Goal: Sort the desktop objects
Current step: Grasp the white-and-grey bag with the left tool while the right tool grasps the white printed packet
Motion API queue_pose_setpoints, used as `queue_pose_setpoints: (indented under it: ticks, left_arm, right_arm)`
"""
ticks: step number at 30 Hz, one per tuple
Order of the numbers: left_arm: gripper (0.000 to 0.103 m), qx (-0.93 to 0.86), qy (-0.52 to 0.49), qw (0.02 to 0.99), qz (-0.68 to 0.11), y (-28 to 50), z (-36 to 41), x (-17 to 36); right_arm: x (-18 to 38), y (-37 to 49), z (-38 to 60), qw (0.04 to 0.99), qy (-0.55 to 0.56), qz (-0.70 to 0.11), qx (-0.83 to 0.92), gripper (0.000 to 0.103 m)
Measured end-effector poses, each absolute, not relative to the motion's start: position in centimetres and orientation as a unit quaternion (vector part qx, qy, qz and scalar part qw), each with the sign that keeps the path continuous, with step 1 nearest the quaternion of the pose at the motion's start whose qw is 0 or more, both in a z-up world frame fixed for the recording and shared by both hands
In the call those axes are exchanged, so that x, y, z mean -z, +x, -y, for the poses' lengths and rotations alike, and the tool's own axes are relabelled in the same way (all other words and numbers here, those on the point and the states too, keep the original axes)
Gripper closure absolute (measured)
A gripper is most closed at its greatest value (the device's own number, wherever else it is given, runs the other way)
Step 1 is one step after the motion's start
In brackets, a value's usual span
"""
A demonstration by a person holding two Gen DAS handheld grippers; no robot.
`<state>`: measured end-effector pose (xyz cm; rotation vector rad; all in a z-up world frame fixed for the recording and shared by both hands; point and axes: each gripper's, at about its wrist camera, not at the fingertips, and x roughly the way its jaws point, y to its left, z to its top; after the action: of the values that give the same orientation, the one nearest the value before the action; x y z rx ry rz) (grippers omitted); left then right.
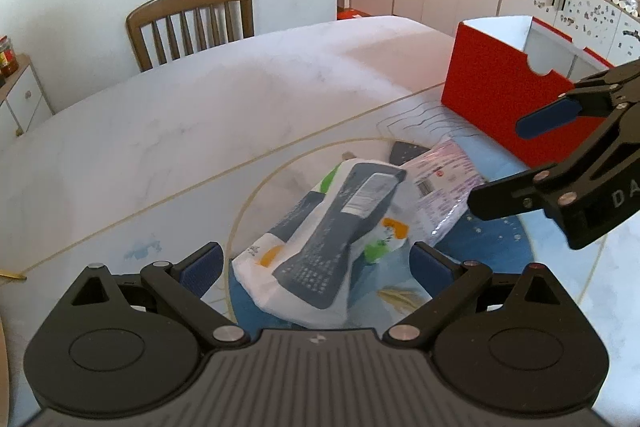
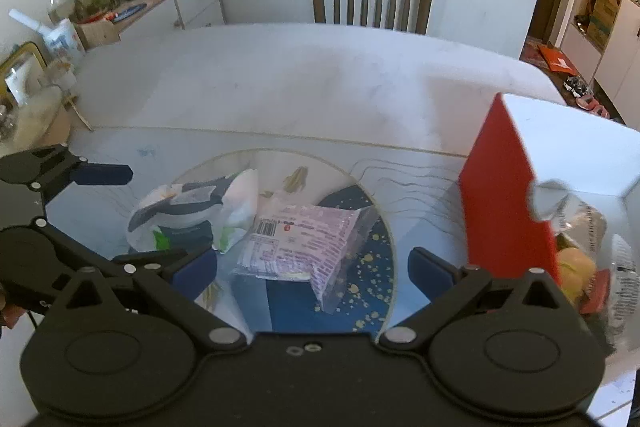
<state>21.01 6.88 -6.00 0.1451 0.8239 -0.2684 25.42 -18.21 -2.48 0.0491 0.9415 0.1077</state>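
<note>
We hold the left gripper (image 1: 316,263) spread wide over the white-and-grey bag (image 1: 324,247), which lies between its pads at twelve o'clock, untouched. Our right gripper (image 2: 312,267) also gapes, grasping nothing, the pink packet (image 2: 304,243) just ahead at twelve. The red box (image 2: 508,203) stands at two o'clock.

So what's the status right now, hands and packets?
Left gripper open, over white-and-blue packet. Right gripper open, over pink packet. Both packets loose on the mat; red box beside, already holding items. Nothing blocking.
</note>
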Motion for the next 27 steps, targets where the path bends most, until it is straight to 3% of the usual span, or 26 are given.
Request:
queue_pose_setpoints:
  ticks: [15, 27]
  left_arm:
    - [0.005, 0.149, 0.104, 0.902, -0.391, 22.7, -6.2, 8.2]
    - [0.012, 0.157, 0.107, 0.893, -0.408, 24.4, -5.9, 9.8]
  right_arm:
    - [6.2, 29.2, 17.3, 0.873, 0.018, -0.485, -0.039, 0.002]
    - [7.8, 30.7, 17.3, 0.863, 0.034, -0.502, -0.043, 0.004]
